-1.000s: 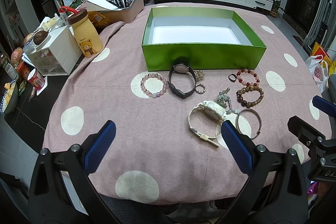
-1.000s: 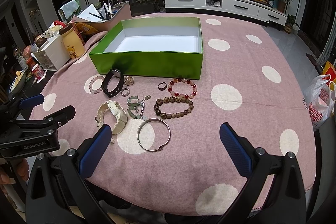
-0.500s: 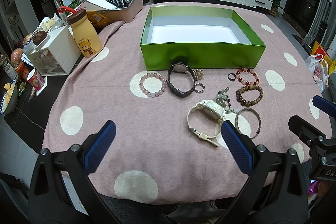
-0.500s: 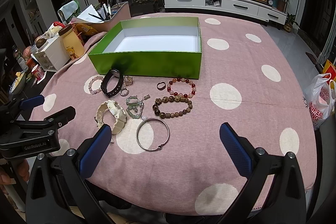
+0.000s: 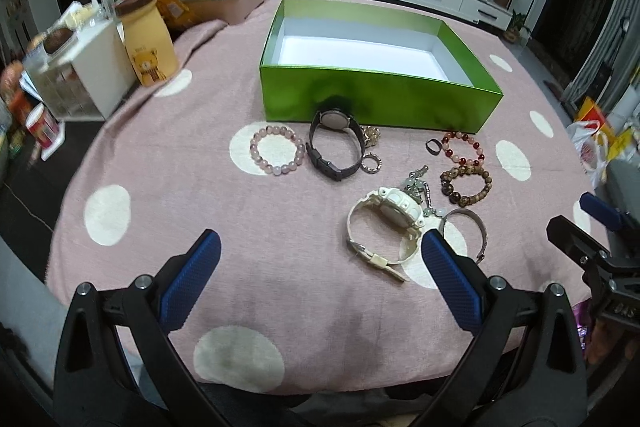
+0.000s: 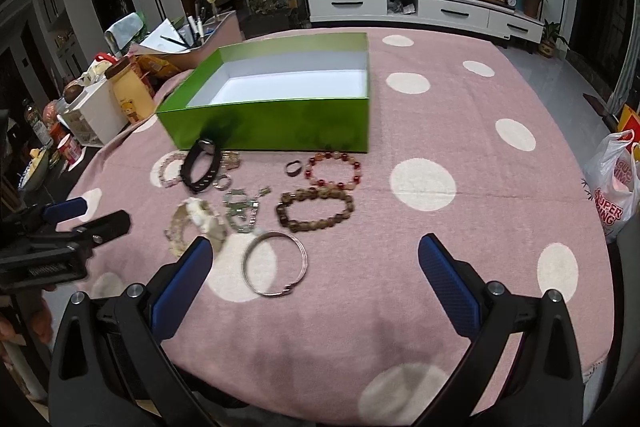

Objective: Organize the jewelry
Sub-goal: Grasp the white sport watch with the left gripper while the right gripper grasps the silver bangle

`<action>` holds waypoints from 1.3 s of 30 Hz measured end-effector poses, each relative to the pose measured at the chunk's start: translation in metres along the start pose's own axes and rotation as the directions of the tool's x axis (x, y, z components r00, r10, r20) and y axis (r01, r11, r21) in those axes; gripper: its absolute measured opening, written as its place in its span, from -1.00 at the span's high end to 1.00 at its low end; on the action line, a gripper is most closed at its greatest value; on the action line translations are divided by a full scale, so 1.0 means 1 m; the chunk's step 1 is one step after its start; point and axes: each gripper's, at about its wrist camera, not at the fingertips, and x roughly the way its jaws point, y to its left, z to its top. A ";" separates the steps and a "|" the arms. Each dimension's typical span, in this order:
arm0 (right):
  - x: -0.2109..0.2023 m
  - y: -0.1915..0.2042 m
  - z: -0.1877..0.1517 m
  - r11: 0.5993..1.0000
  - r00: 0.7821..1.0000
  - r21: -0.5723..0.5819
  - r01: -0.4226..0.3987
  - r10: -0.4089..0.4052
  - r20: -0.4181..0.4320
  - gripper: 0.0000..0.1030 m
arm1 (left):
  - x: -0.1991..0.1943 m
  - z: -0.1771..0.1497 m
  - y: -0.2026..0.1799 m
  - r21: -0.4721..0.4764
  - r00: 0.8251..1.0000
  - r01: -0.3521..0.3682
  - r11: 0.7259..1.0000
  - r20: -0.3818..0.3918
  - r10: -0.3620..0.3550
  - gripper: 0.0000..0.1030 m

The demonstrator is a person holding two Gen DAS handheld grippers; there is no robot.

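Both tongs have crept a bit closer to the jewelry, wide open, holding nothing.
Nothing is in the green box yet; next, the right tongs could pinch the silver bangle while the left tongs wait.

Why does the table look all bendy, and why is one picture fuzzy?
Both views bend because of the fisheye lens: the pink tablecloth bulges like a ball. The right wrist view is smeared by motion: the white watch and the left tool look blurry. The left wrist view is sharper: the white watch shows crisp.
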 end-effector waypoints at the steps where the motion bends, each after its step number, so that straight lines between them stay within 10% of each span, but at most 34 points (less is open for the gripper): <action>1: 0.003 -0.005 -0.003 1.000 1.000 0.005 -0.006 0.006 -0.004 -0.97 | 0.002 -0.001 0.003 -0.008 1.000 0.006 1.000 -0.002 -0.006 -0.96; 10: 0.031 -0.023 -0.024 1.000 0.998 0.023 -0.016 0.017 -0.057 -0.94 | 0.031 -0.012 0.013 -0.021 0.998 0.045 0.999 -0.038 -0.046 -0.96; 23: 0.066 -0.005 -0.028 0.998 0.996 -0.047 -0.037 0.033 -0.080 0.11 | 0.068 -0.002 -0.018 0.088 0.998 0.040 0.995 -0.059 -0.035 -0.81; 39: 0.087 0.026 -0.027 0.979 0.999 -0.203 0.032 -0.039 -0.028 0.82 | 0.085 -0.004 -0.033 0.190 0.999 0.008 0.982 -0.044 0.000 -0.19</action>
